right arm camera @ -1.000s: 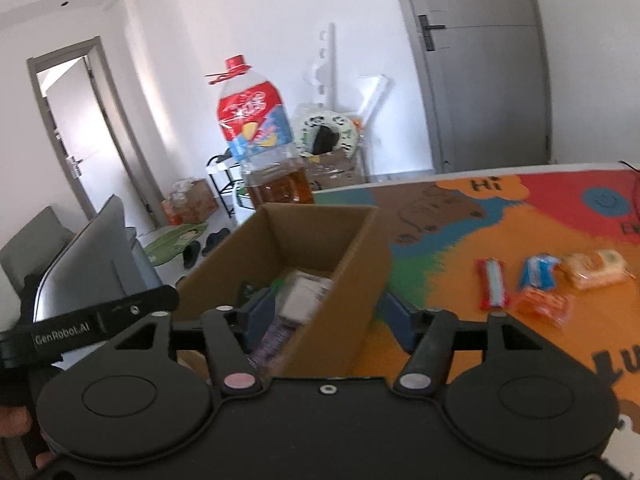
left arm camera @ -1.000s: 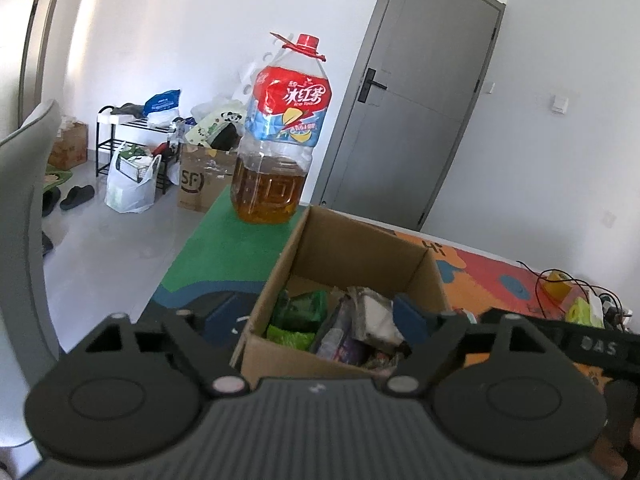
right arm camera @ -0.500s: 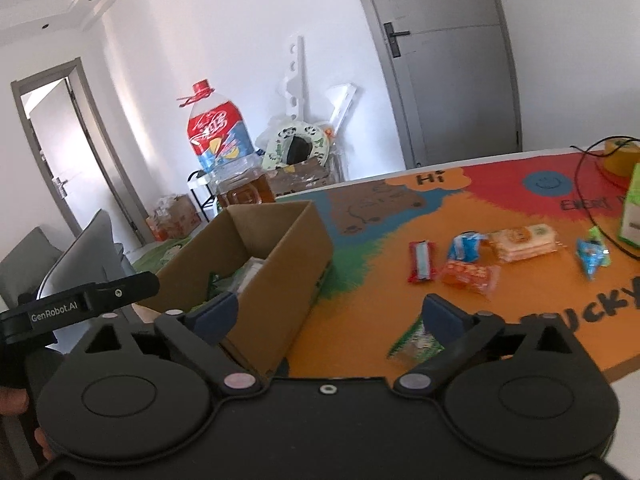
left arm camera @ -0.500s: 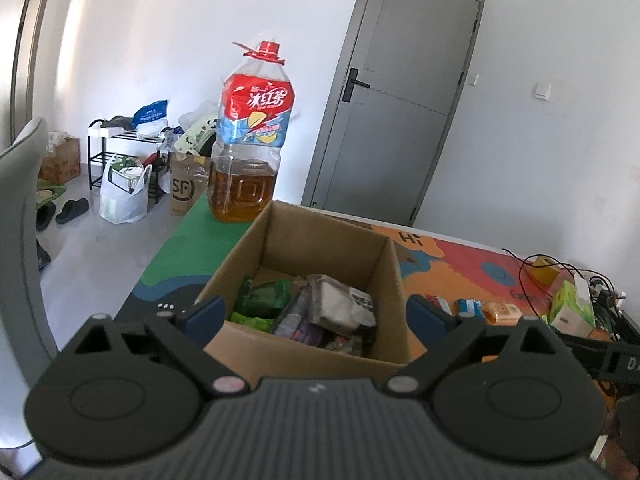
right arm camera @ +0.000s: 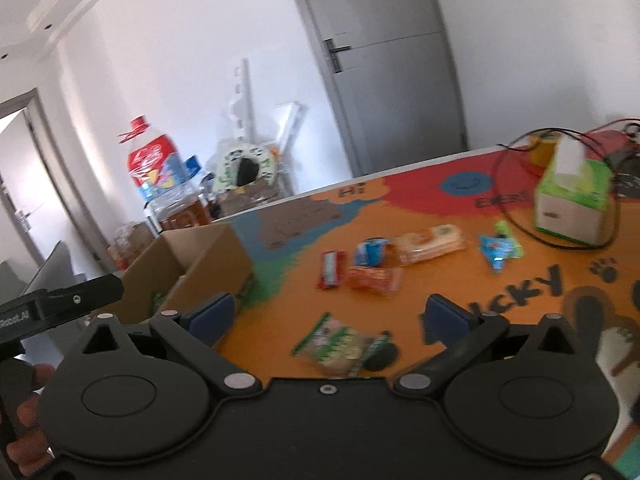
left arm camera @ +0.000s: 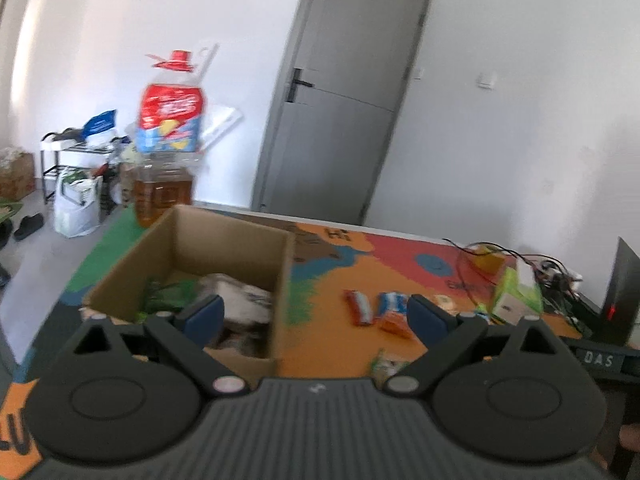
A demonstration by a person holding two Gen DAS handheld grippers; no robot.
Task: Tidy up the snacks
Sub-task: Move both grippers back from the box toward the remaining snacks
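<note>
The cardboard box (right arm camera: 192, 264) stands at the table's left edge, already holding packets; the right gripper (right arm camera: 332, 316) is spread wide and empty above the green-white snack packet (right arm camera: 340, 346) near the front edge; lower straight, pinch its middle; the left gripper (left arm camera: 312, 316) is released too.

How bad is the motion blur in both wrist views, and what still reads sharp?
Left wrist view: oil bottle and cardboard box smeared, the snack packets beyond the box soft; the gripper body stays crisp. Right wrist view: loose snacks such as the green-edged packet and tissue box blurred, mat lettering streaked; the gripper housing is sharp. Both views show fisheye bowing of the door and dark corner vignetting.
</note>
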